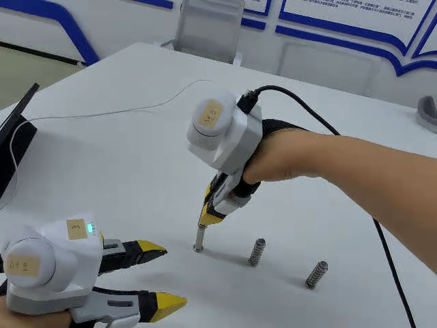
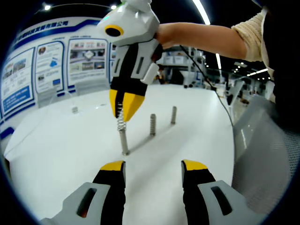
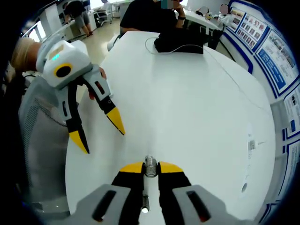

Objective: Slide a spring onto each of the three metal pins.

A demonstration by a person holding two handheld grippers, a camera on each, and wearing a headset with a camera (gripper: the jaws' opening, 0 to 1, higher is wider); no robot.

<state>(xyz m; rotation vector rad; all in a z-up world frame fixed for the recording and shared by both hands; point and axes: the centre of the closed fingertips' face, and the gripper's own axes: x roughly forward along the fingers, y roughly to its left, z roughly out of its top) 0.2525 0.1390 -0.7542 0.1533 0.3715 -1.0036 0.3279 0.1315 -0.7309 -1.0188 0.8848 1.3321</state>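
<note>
Although the second pin (image 1: 256, 252) and the third pin (image 1: 316, 274) on the counter (image 1: 136, 150) already carry springs, the first pin (image 1: 199, 238) stands mostly bare. Your right gripper (image 1: 207, 217) is clamped on the last spring (image 2: 121, 123), directly above that pin; whether the tip has entered the coil is unclear. Your left gripper (image 1: 174, 275) waits nearby, jaws wide apart, empty. By my reckoning you're two-thirds done: only lowering and releasing remain.

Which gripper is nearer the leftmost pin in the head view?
Right. The right gripper is directly above the pin, shut on a spring at the pin's top. The left gripper sits open off to the side, apart from it.
</note>
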